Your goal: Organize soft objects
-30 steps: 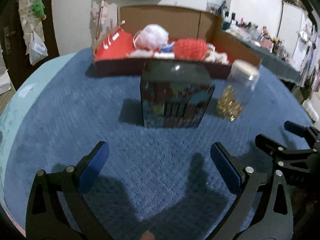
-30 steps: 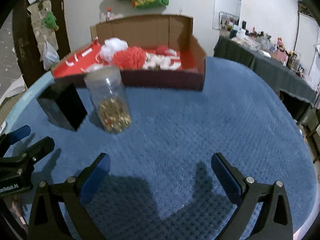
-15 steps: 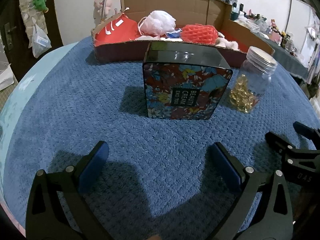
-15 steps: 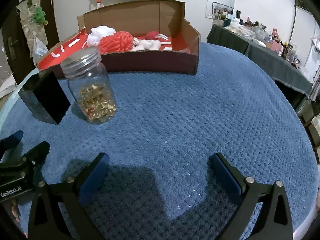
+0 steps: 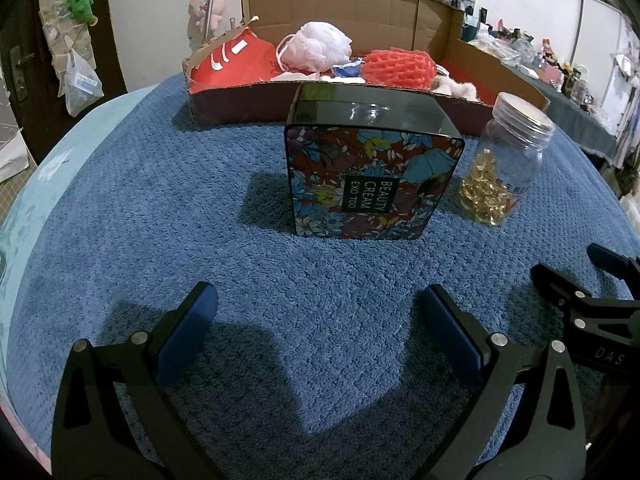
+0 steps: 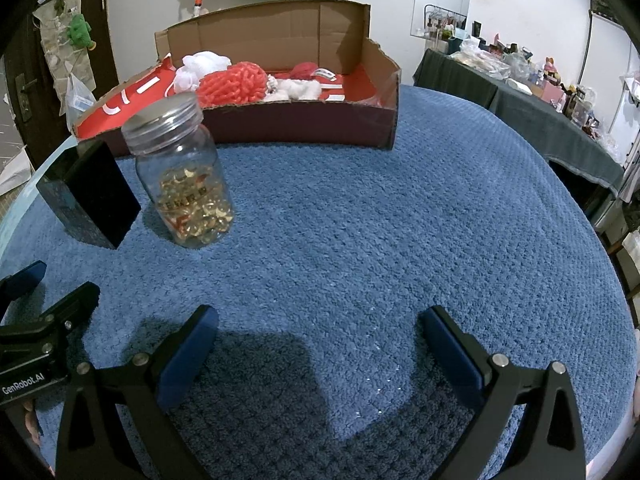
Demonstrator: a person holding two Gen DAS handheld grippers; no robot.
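Note:
A cardboard box [image 5: 436,12] with a red floor stands at the back of the blue cloth; it also shows in the right wrist view [image 6: 280,32]. In it lie a white mesh puff [image 5: 320,46], an orange net ball [image 5: 398,68] [image 6: 232,84], white fluff [image 6: 298,89] and a red ball [image 6: 306,70]. My left gripper [image 5: 318,306] is open and empty, low over the cloth in front of a floral tin. My right gripper [image 6: 318,326] is open and empty over bare cloth.
A floral "Beauty Cream" tin [image 5: 372,182] stands upright mid-cloth, dark from the side in the right wrist view [image 6: 90,194]. A clear jar of gold capsules [image 5: 502,168] [image 6: 184,176] stands to its right. A cluttered side table [image 6: 520,92] is at far right.
Both grippers have tilted or pulled back a little, so the tin, jar and box sit lower and nearer in view. Nothing was taken hold of or moved.

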